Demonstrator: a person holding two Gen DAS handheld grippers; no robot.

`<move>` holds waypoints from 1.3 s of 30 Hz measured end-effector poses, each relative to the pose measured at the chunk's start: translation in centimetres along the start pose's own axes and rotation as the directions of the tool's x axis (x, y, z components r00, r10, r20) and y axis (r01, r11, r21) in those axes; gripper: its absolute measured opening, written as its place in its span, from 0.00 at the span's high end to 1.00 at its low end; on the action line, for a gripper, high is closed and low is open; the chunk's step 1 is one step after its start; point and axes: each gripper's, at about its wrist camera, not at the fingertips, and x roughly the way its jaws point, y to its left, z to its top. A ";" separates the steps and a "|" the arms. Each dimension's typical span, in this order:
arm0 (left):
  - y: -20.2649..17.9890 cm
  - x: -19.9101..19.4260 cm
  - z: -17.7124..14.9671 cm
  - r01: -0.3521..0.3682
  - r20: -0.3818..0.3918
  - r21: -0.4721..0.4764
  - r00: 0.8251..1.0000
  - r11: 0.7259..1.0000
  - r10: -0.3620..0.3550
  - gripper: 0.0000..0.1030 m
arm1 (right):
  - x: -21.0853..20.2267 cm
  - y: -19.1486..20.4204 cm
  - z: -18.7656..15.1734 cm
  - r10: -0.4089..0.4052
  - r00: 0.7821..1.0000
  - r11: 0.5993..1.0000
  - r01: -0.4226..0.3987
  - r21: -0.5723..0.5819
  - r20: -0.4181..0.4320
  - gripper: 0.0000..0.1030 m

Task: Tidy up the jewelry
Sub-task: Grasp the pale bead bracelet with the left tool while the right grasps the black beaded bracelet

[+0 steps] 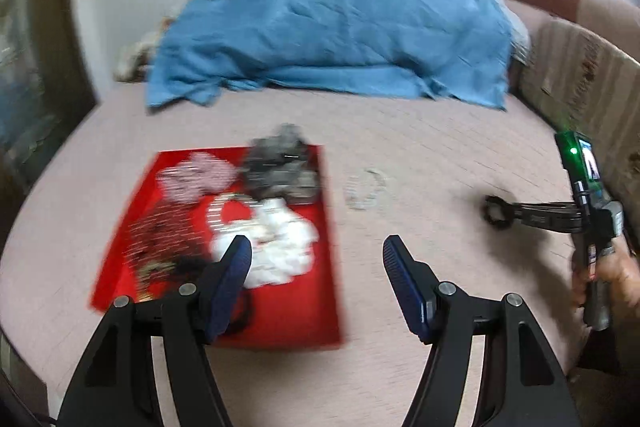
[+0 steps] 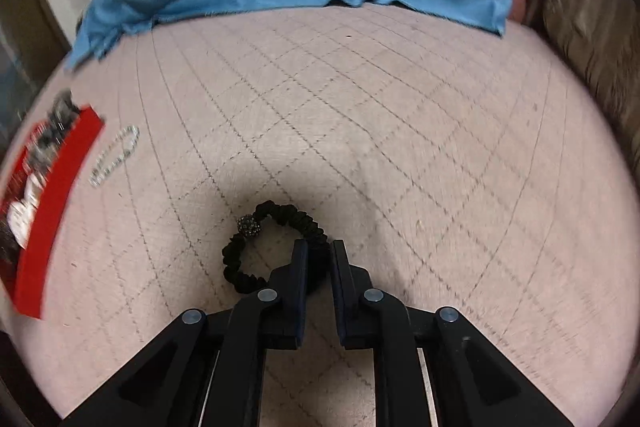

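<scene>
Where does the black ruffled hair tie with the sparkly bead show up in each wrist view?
Left wrist view: black ruffled hair tie at right of centre, held at the tip of the right tongs.
Right wrist view: hair tie at lower centre, pinched between the tongs.
Shared landmark: the silver chain bracelet lying beside the red tray.

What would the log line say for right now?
right gripper: shut on black scrunchie | left gripper: open, empty, above red tray | silver chain: on bedspread
</scene>
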 end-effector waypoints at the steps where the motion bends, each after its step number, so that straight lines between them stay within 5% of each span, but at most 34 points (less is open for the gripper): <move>1: -0.8 0.9 0.7 0.025 -0.028 0.007 0.999 1.000 -0.025 0.35 | 0.1 -0.1 -0.1 0.015 1.000 1.000 -0.015 0.013 0.007 0.87; 5: -3.5 4.9 2.3 0.049 -0.111 0.021 0.993 0.999 -0.046 0.35 | 0.1 -0.6 -0.4 0.078 0.996 0.996 -0.079 0.041 0.034 0.82; 10: -5.1 10.2 3.6 0.077 -0.213 -0.032 0.974 0.997 -0.082 0.35 | 0.2 0.3 -0.2 0.120 0.992 0.992 -0.121 0.024 0.035 0.60; 12: -5.6 11.9 4.1 0.080 -0.236 -0.047 0.968 0.996 -0.089 0.43 | 0.2 0.6 -0.1 0.119 0.992 0.993 -0.119 0.015 0.031 0.57; 16: -6.6 14.7 5.3 0.056 -0.270 -0.019 0.961 0.998 -0.059 0.61 | 0.3 0.2 0.0 0.140 0.990 0.989 -0.141 0.035 0.024 0.56; 22: -6.7 18.5 6.3 0.019 -0.301 0.019 0.954 1.000 -0.013 0.62 | 0.4 -0.9 0.3 0.204 0.979 0.973 -0.205 0.108 0.020 0.56; 33: -7.0 20.1 6.1 0.015 -0.289 0.032 0.957 0.999 -0.005 0.57 | 1.2 0.4 0.9 0.152 0.987 0.988 -0.154 0.025 0.050 0.56; 36: -7.6 19.6 5.8 0.009 -0.306 0.044 0.952 0.999 0.005 0.66 | 1.0 0.8 0.9 0.135 0.989 0.991 -0.135 -0.001 0.064 0.61; 38: -8.1 19.0 5.5 0.033 -0.313 0.053 0.950 0.998 -0.015 0.95 | 1.0 0.9 0.9 0.145 0.988 0.989 -0.145 -0.009 0.057 0.82; 39: -8.3 18.7 5.3 0.043 -0.317 0.053 0.948 0.998 -0.024 0.95 | 1.1 0.9 0.8 0.145 0.988 0.989 -0.145 -0.009 0.050 0.89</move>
